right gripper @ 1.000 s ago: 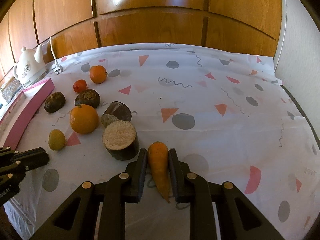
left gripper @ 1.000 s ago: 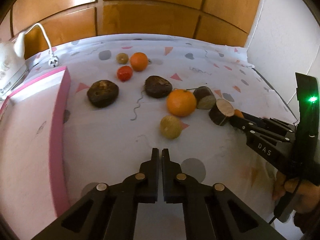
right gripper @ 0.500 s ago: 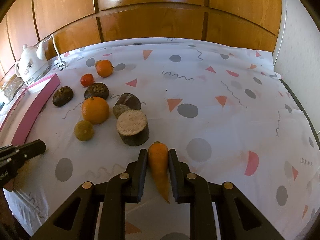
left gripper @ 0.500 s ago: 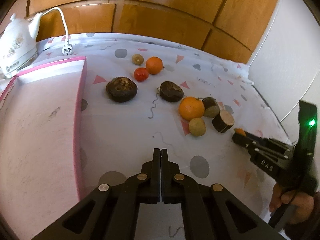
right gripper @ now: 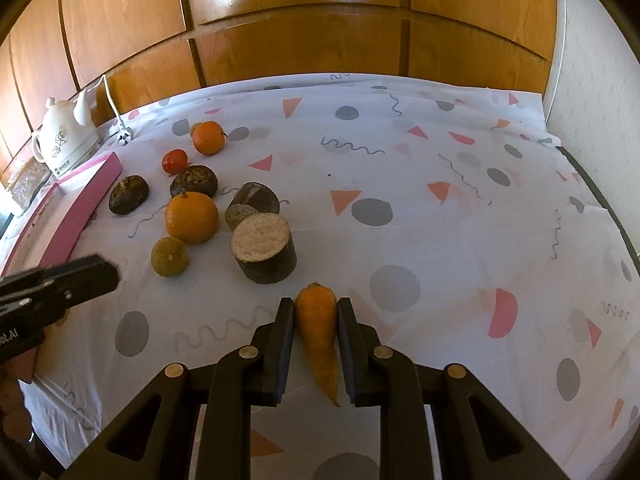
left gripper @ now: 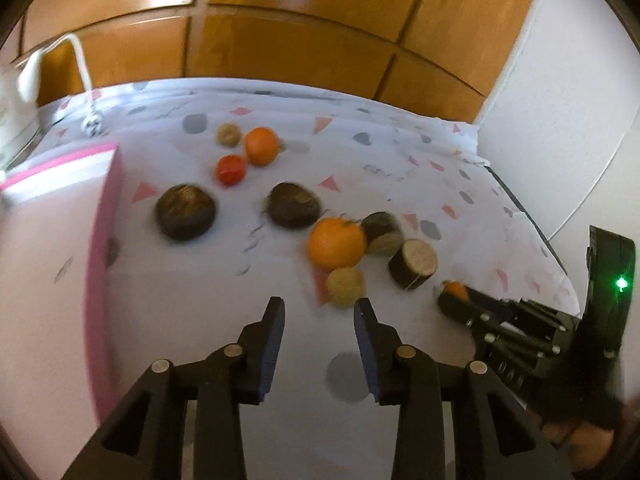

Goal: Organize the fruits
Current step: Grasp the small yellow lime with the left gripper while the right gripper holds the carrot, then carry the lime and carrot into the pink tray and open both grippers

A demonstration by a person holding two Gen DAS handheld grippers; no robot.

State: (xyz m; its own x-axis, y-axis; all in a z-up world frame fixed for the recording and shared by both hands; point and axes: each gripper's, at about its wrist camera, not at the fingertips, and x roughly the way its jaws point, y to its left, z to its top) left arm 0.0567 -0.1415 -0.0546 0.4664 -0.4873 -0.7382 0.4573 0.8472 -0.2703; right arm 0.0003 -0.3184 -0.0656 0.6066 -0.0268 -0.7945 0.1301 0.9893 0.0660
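My right gripper (right gripper: 316, 308) is shut on an orange carrot (right gripper: 318, 332), held above the patterned cloth; it also shows in the left wrist view (left gripper: 454, 298). My left gripper (left gripper: 319, 310) is open and empty, just short of a small yellow-green fruit (left gripper: 345, 286). Behind that fruit lie a big orange (left gripper: 336, 243) and two cut dark root pieces (left gripper: 413, 264). Farther back lie two dark round lumps (left gripper: 185, 211), a red tomato (left gripper: 231, 169) and a small orange (left gripper: 261, 145). In the right wrist view the left gripper (right gripper: 60, 286) is at the left.
A pink-edged tray (left gripper: 106, 216) lies at the left of the table. A white kettle (right gripper: 66, 136) with a cord stands at the back left. Wooden panels back the table and a white wall stands at the right.
My left gripper has opened and moved forward towards the yellow-green fruit. The right gripper still holds the carrot, lifted slightly back from the cut root piece.
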